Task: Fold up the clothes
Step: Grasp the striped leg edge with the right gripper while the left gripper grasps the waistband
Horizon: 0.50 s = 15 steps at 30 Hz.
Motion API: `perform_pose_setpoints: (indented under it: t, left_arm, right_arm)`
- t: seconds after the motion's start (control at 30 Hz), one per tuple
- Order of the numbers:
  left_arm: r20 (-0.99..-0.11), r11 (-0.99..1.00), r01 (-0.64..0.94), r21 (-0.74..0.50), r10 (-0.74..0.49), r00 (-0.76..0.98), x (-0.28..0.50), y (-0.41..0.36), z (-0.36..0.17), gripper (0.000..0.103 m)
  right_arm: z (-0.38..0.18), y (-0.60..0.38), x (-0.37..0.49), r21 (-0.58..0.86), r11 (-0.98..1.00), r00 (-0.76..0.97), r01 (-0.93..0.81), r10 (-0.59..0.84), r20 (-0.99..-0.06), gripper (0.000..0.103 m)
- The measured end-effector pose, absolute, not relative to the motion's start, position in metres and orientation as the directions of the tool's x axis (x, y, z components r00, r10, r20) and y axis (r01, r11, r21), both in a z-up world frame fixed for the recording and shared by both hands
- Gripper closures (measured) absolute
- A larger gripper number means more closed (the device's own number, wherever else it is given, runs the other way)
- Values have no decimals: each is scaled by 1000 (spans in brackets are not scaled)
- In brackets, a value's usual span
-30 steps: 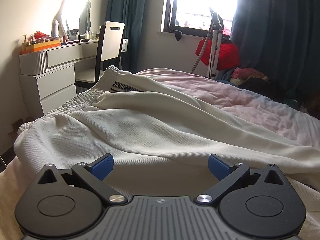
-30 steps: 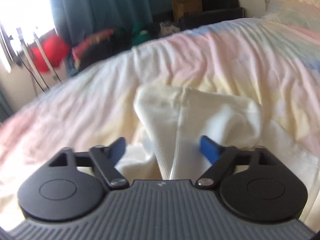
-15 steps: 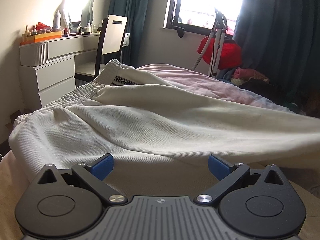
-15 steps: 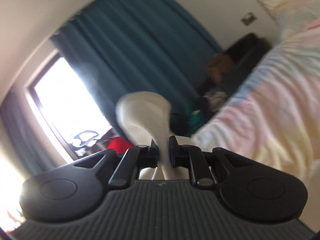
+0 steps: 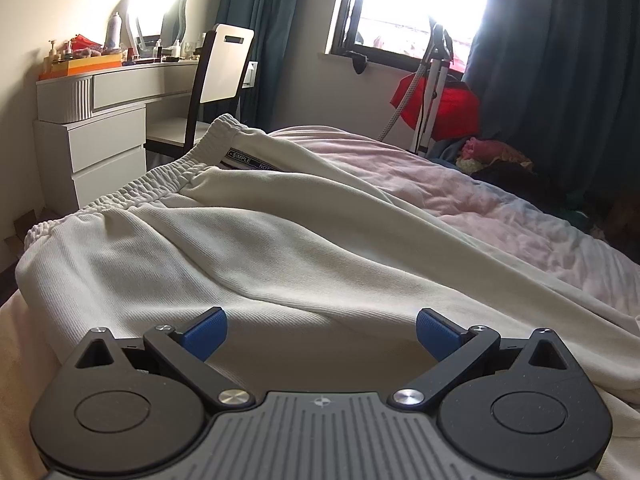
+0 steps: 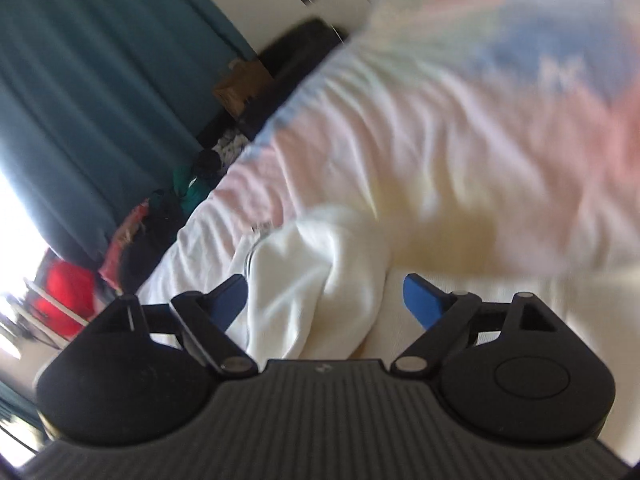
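Both grippers are wide apart and holding nothing. Our left gripper (image 5: 318, 330) sits low over the cream sweatpants (image 5: 248, 248), which are spread across the bed (image 5: 500, 216); the elastic waistband (image 5: 160, 180) lies off at 10 o'clock, with leg fabric running away toward 3 o'clock. Our right gripper (image 6: 325, 298) has a bunched leg end (image 6: 316, 268) lying between its blue fingers (image 6: 420, 300); the view is motion-blurred, so we can't tell whether the fabric touches them. We judge we're at the leg-over-leg or lengthwise fold, with nothing gripped yet on either side. The next move calls for closing right on the cuff bundle and left on the near edge or waistband, then carrying both across evenly so the layers don't drag. Surroundings: vanity desk (image 5: 104, 92) and chair (image 5: 224, 68) at 10–11 o'clock, window (image 5: 416, 4) at 12, red bag (image 5: 444, 108) with a pale stand (image 5: 432, 80) at 1, clothes pile (image 5: 496, 160) at 2. None of these are in our path; the main hindrance is the wrinkled duvet, which could catch the fabric.
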<state>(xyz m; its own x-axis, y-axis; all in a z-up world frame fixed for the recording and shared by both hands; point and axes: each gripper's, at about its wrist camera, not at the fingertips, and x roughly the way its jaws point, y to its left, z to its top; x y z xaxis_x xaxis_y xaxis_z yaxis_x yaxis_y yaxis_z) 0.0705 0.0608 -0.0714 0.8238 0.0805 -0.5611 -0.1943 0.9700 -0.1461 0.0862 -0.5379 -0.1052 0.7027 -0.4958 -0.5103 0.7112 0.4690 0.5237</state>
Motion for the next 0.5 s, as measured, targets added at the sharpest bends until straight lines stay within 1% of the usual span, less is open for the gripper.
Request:
perform_pose_setpoints:
  t: [0.13, 0.23, 0.27, 0.3, 0.33, 0.37, 0.4, 0.43, 0.5]
  left_arm:
    - [-563, 973, -184, -137, 76, 823, 71, 57, -72, 1]
    - [-566, 974, -183, -133, 77, 821, 72, 56, -74, 1]
    - [-567, 974, -185, -130, 80, 820, 72, 56, -74, 1]
    - [-568, 974, -187, -128, 83, 819, 72, 57, -75, 1]
    - [-569, 974, -188, -129, 83, 818, 73, 57, -75, 1]
    - [-570, 973, -189, -130, 82, 818, 73, 56, -75, 1]
    - [-569, 973, -189, -130, 83, 818, 74, 56, -76, 1]
    - [-568, 973, -190, -129, 84, 819, 74, 56, -76, 1]
    - [-566, 973, -192, -130, 86, 820, 74, 57, -76, 1]
  right_arm:
    - [-122, -548, 96, 523, 492, 715, 697, -414, -563, 16]
    - [-147, -562, 106, 597, 435, 733, 674, -290, -616, 17]
    - [-151, -562, 107, 606, 433, 739, 667, -277, -615, 20]
    - [-152, -559, 108, 609, 443, 746, 658, -279, -604, 32]
    - [-152, -557, 108, 612, 452, 754, 649, -280, -594, 57]
    - [-150, -554, 109, 620, 466, 770, 631, -277, -575, 72]
    - [-143, -550, 109, 629, 486, 790, 607, -286, -541, 85]
    - [-133, -545, 108, 634, 508, 811, 582, -305, -500, 88]
    - [-110, -534, 100, 640, 557, 848, 529, -372, -377, 91]
